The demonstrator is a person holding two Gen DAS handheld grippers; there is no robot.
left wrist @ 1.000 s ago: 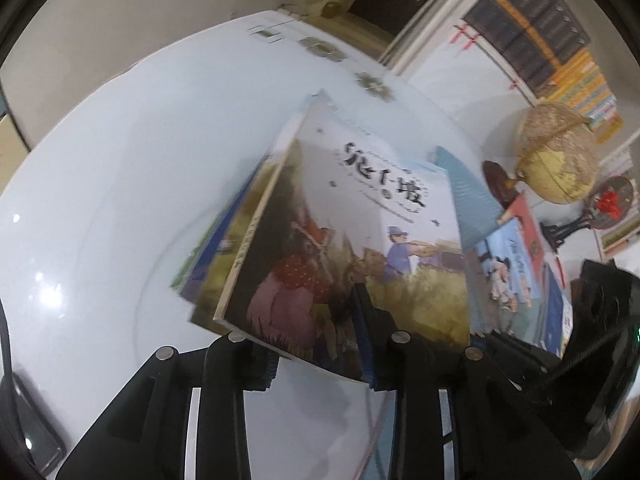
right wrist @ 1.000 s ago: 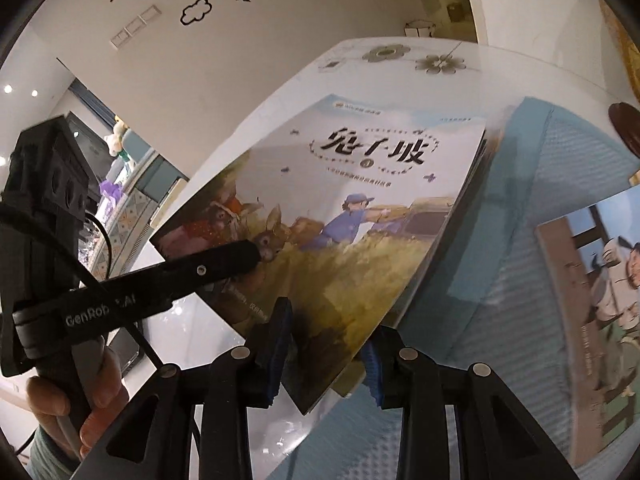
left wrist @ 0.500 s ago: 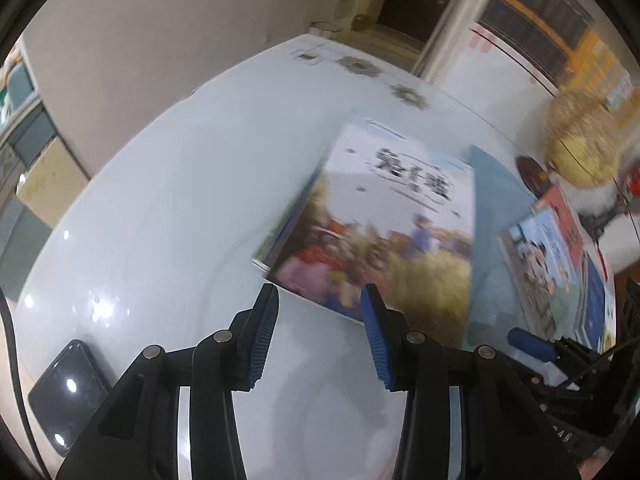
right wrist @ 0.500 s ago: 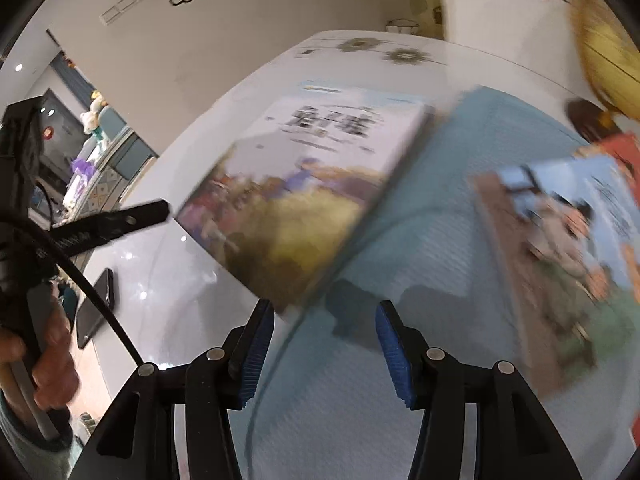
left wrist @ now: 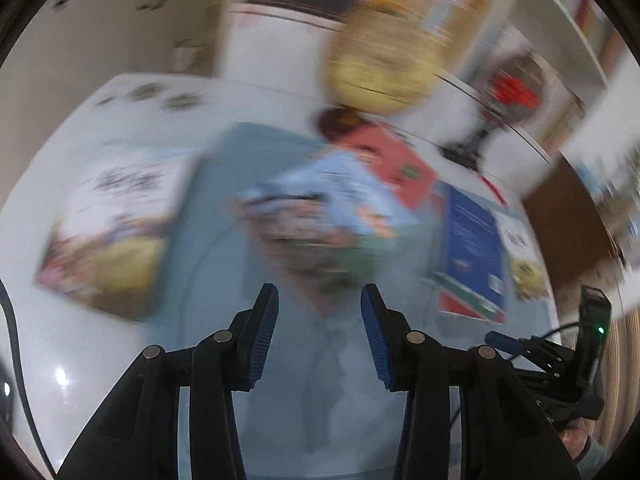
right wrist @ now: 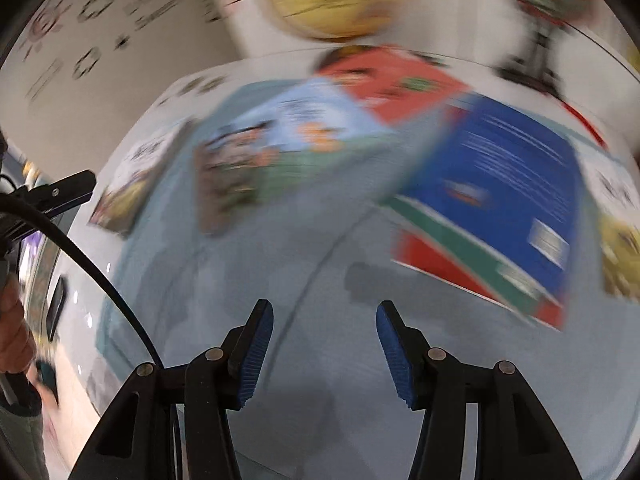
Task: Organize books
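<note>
Both views are blurred by motion. My left gripper [left wrist: 318,320] is open and holds nothing, above the teal mat [left wrist: 216,248]. Just beyond its tips lies a light-blue picture book [left wrist: 332,208] on top of a red book [left wrist: 392,160]. A white-and-yellow book [left wrist: 116,220] lies far left, half off the mat. My right gripper [right wrist: 324,340] is also open with nothing in it, over bare mat [right wrist: 280,280]. Ahead of it are the light-blue book [right wrist: 288,140], the red book [right wrist: 392,80] and, to the right, a dark blue book [right wrist: 512,184].
A globe [left wrist: 380,68] and a small stand with red ornaments [left wrist: 512,88] sit behind the books. Another white-and-yellow book [right wrist: 620,232] lies at the mat's right end. A dark phone [right wrist: 56,308] lies on the white table at the left. A hand [right wrist: 12,336] holds the left gripper's handle.
Both grippers opened and let go of the white-and-yellow book, which now lies at the left. Both swung right, over the mat towards the other books.
</note>
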